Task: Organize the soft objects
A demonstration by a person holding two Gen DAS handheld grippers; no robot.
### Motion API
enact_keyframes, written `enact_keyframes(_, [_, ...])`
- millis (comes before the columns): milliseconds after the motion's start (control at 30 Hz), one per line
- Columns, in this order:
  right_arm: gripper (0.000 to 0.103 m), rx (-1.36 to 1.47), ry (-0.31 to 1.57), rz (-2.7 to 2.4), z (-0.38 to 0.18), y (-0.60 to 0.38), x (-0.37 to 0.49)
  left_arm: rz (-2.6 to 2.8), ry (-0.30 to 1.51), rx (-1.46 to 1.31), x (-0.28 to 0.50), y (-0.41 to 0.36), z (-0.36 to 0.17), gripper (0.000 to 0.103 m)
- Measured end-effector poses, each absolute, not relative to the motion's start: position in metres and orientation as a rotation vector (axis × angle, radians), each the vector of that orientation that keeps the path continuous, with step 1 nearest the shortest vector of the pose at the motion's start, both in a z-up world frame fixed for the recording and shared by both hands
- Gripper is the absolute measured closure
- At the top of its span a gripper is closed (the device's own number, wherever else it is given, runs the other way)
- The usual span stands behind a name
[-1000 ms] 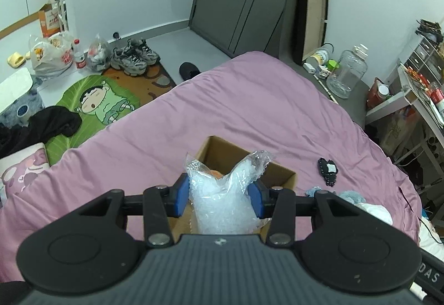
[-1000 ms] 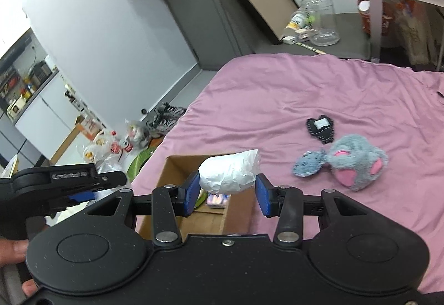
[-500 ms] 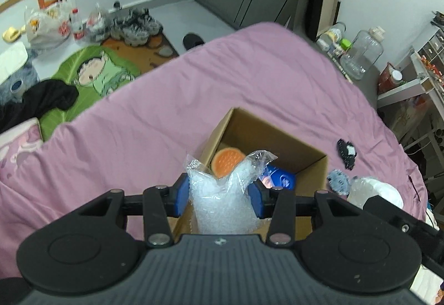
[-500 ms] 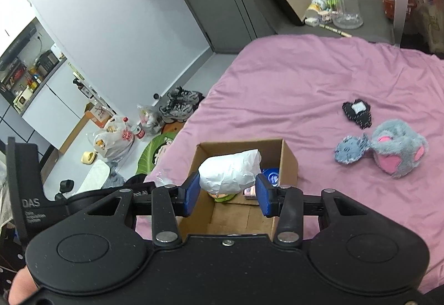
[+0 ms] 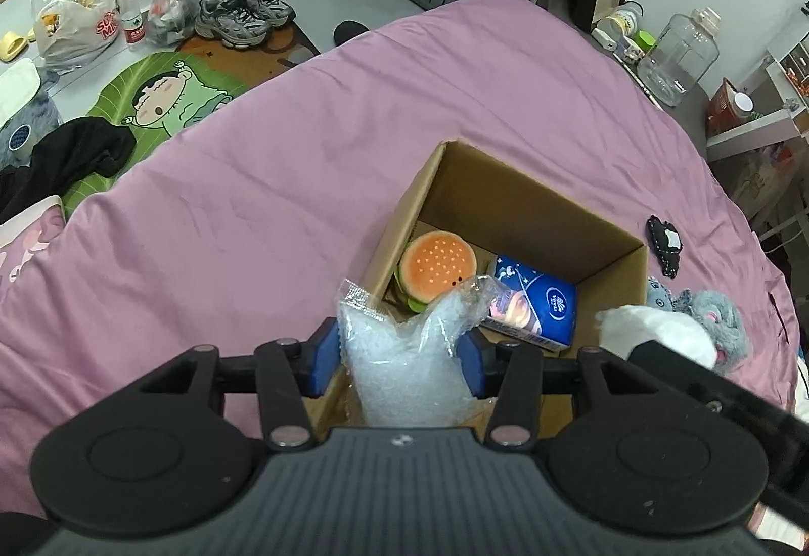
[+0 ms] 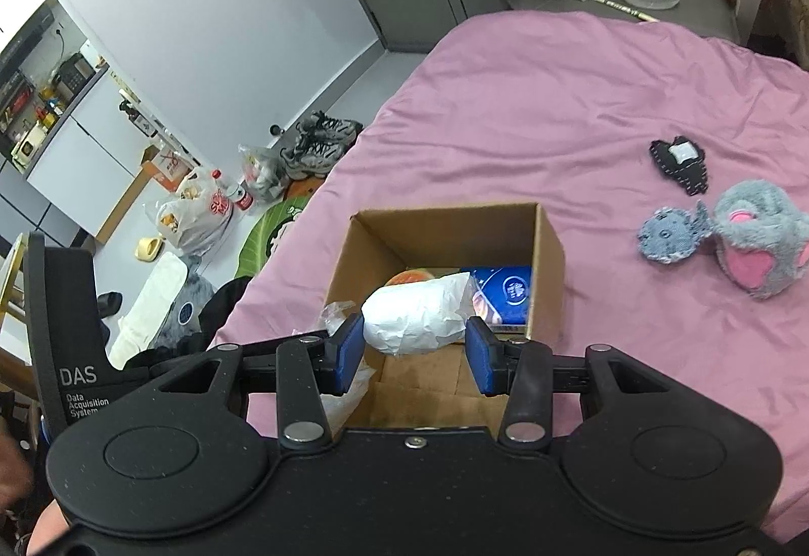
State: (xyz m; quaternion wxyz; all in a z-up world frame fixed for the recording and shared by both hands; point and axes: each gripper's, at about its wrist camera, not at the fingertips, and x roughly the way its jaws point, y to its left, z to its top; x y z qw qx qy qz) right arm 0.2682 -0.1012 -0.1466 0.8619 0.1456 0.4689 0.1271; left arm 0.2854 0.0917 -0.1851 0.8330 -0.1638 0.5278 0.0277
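An open cardboard box point(image 5: 510, 197) point(image 6: 548, 247) sits on the pink bed. Inside lie a plush burger point(image 5: 435, 265) and a blue tissue pack point(image 5: 536, 306) point(image 6: 508, 295). My left gripper point(image 5: 399, 354) is shut on a clear plastic bag of white filling point(image 5: 404, 364), held over the box's near edge. My right gripper point(image 6: 417, 356) is shut on a white crumpled soft bundle point(image 6: 417, 318) above the box's near side; it also shows in the left wrist view point(image 5: 652, 328). A grey plush toy point(image 6: 753, 242) and a small blue plush point(image 6: 667, 235) lie on the bed right of the box.
A black fabric patch point(image 6: 680, 161) lies on the bed beyond the plush toys. On the floor left of the bed are shoes point(image 5: 242, 12), plastic bags point(image 5: 76, 25), a green cartoon mat point(image 5: 162, 96) and black clothing point(image 5: 65, 159). A clear jug point(image 5: 677, 50) stands by the far wall.
Both grippers have moved forward and higher over the box with their loads still held. The box interior, with burger and tissue pack, now shows fully.
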Motion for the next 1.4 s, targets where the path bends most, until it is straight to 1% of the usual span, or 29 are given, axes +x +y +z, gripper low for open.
enact_keyframes(233, [0.06, 0.317, 1.019, 0.274, -0.157, -0.096, 0.276, 0.052, 1.147, -0.332, 0.293, 0.088, -0.191, 0.053])
enact_keyframes(367, [0.06, 0.333, 1.033, 0.26, -0.162, -0.101, 0.277, 0.043, 1.173, -0.323, 0.299, 0.085, -0.193, 0.047])
enact_keyframes(467, [0.06, 0.348, 1.04, 0.25, -0.166, -0.106, 0.277, 0.044, 1.174, -0.369, 0.3, 0.09, -0.193, 0.043])
enact_keyframes(567, [0.06, 0.353, 1.044, 0.254, -0.167, -0.107, 0.276, 0.044, 1.164, -0.396, 0.298, 0.093, -0.188, 0.041])
enact_keyframes(667, [0.06, 0.357, 1.048, 0.26, -0.169, -0.107, 0.276, 0.05, 1.143, -0.386, 0.294, 0.094, -0.181, 0.034])
enact_keyframes(800, [0.06, 0.372, 1.047, 0.265, -0.17, -0.106, 0.276, 0.064, 1.129, -0.373, 0.291, 0.096, -0.171, 0.034])
enact_keyframes(867, [0.059, 0.379, 1.041, 0.283, -0.169, -0.105, 0.277, 0.075, 1.123, -0.36, 0.289, 0.096, -0.165, 0.034])
enact_keyframes(900, [0.056, 0.39, 1.036, 0.291, -0.169, -0.105, 0.277, 0.079, 1.122, -0.355, 0.288, 0.096, -0.163, 0.034])
enact_keyframes(933, [0.051, 0.403, 1.031, 0.291, -0.169, -0.107, 0.277, 0.08, 1.12, -0.349, 0.287, 0.095, -0.161, 0.034])
enact_keyframes(1033, [0.046, 0.444, 0.983, 0.283, -0.163, -0.121, 0.272, 0.066, 1.114, -0.323, 0.283, 0.092, -0.154, 0.034])
enact_keyframes(1233, [0.045, 0.457, 0.961, 0.248, -0.155, -0.15, 0.255, 0.061, 1.105, -0.307, 0.273, 0.081, -0.144, 0.034])
enact_keyframes(1367, [0.045, 0.443, 0.946, 0.239, -0.148, -0.166, 0.238, 0.044, 1.078, -0.298, 0.265, 0.072, -0.137, 0.029])
enact_keyframes(1400, [0.042, 0.438, 0.939, 0.238, -0.146, -0.17, 0.234, 0.04, 1.073, -0.297, 0.262, 0.069, -0.135, 0.028])
